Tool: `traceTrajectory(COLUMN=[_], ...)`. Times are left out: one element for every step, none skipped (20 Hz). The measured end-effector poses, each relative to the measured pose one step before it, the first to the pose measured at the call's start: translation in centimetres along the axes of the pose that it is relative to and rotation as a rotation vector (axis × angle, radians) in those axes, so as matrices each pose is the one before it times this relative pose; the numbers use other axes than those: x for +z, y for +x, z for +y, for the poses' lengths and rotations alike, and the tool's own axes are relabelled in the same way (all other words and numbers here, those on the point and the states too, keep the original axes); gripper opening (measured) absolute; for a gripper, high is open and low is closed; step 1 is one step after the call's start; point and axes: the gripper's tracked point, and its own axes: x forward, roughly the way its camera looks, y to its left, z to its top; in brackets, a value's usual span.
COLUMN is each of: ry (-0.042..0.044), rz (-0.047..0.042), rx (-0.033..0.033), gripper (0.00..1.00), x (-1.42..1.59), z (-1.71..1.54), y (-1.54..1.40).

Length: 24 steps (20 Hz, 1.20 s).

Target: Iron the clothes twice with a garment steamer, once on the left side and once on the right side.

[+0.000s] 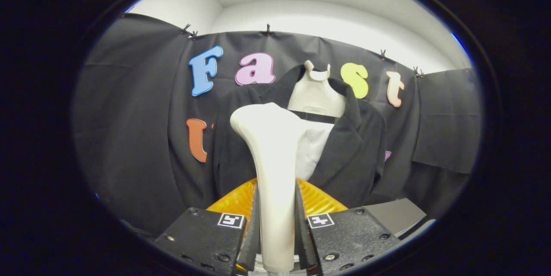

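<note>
Hand-held gripper (277, 224): both fingers clamped on the garment steamer's (275, 159) handle.
Steamer head: upright, just before the black jacket (357, 151).
Jacket: on a mannequin torso (316, 95).

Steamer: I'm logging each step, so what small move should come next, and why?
Probably push the steamer forward onto the jacket's panel beside its head. The gripper is shut on the handle, and the head seems to sit just short of the jacket hanging on the hanger beyond the fingers.
</note>
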Motion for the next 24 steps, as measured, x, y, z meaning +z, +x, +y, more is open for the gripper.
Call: traceTrajectory(ry=[-0.00813, -0.01616, -0.00982, -0.00503, 0.00346, 0.00098, -0.00457, -0.00183, 0.00341, 0.00303, 0.00145, 0.0023, -0.00027, 0.00178, 0.00524, 0.00453, 0.0007, 0.00028, 0.00147, 0.0019, 0.01104, 0.00535, -0.00043, -0.00031], rz=[0.00628, 0.00692, 0.00244, 0.0074, 0.01156, 0.01117, 0.01214, 0.0108, 0.00766, 0.01014, 0.00758, 0.00431, 0.00599, 0.0086, 0.00675, 0.00448, 0.00524, 0.00574, 0.00526, 0.00781, 0.00831, 0.01131, 0.0087, 0.00839], rx=[0.00312, -0.00354, -0.00055, -0.00027, -0.00488, -0.00838, -0.00488, 0.00474, 0.00092, -0.00593, -0.00176, -0.0009, 0.00133, 0.0012, 0.0036, 0.00118, -0.00034, 0.00285, 0.00178, 0.00211, 0.0002, 0.00231, -0.00059, 0.00018], gripper=[0.4, 0.4, 0.4, 0.4, 0.4, 0.4, 0.4, 0.4, 0.4, 0.4, 0.4, 0.4, 0.4, 0.4, 0.4, 0.4, 0.4, 0.4, 0.4, 0.4, 0.4, 0.4, 0.4, 0.4], x=[0.017, 0.008, -0.024, -0.244, -0.379, -0.585, -0.432, -0.476, -0.369, -0.608, -0.458, -0.302, -0.484, -0.552, -0.406, -0.345, -0.414, -0.466, -0.502, -0.554, -0.483, -0.63, -0.622, -0.651], z=[0.745, 0.511, 0.347, 0.218, 0.071, 0.016, 0.034, 0.17, 0.094, -0.167, -0.104, -0.025, 0.066, -0.033, 0.032, -0.063, 0.012, 0.009, 0.042, -0.077, -0.093, 0.072, 0.026, -0.003], y=[0.506, 0.624, 0.459, 0.405, 0.353, 0.247, 0.258, 0.129, 0.111, 0.116, 0.048, 0.035, 0.009, -0.011, 0.014, -0.067, 0.01, -0.026, -0.033, 0.005, -0.052, 0.131, 0.084, -0.039])
